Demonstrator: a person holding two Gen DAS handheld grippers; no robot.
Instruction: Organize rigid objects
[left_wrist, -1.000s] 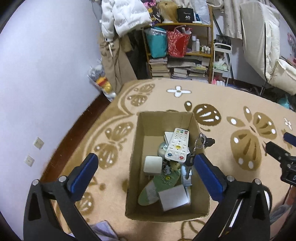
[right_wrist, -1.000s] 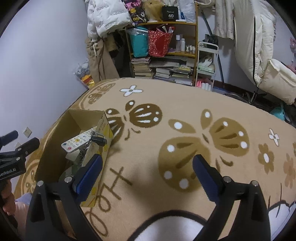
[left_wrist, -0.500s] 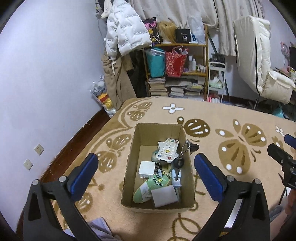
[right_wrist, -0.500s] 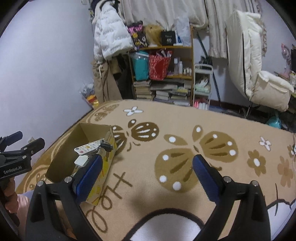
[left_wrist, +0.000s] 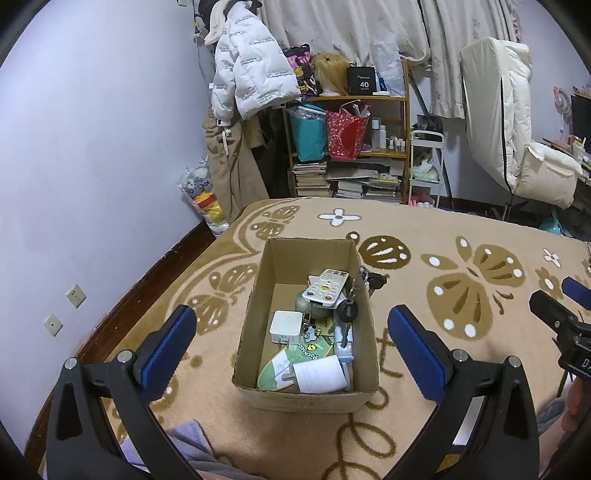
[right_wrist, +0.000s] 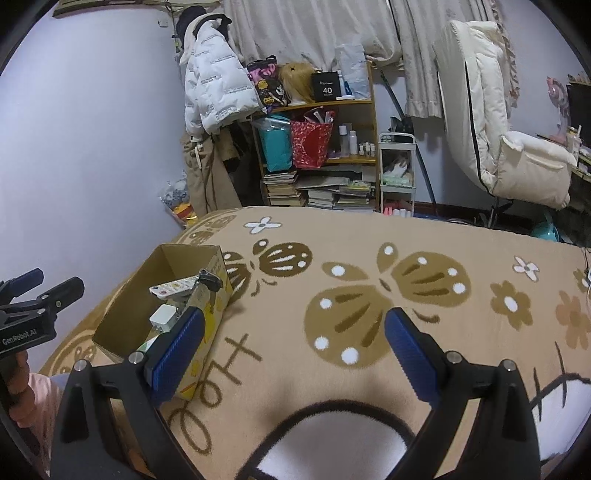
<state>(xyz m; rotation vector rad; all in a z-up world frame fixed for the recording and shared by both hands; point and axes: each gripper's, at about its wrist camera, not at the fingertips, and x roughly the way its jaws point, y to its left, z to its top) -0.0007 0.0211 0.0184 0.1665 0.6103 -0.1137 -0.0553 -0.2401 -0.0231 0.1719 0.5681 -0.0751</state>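
Left gripper (left_wrist: 291, 332) is held above the cardboard box (left_wrist: 306, 397), fingers spread wide, nothing between them. Box is seen directly ahead and below on the patterned rug (left_wrist: 461, 236). Inside it are noted a white remote control (left_wrist: 325, 288), a bunch of keys (left_wrist: 351, 295) over the right wall and a white charger (left_wrist: 285, 326). Right gripper (right_wrist: 293, 343) is likewise spread and empty, with the box to its left.

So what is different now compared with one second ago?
Both grippers, left and right, rose and drew back from the cardboard box, so it looks smaller and more of the room shows. Nothing was gripped or released; both remain open. The remote control, keys and other box contents stayed put.
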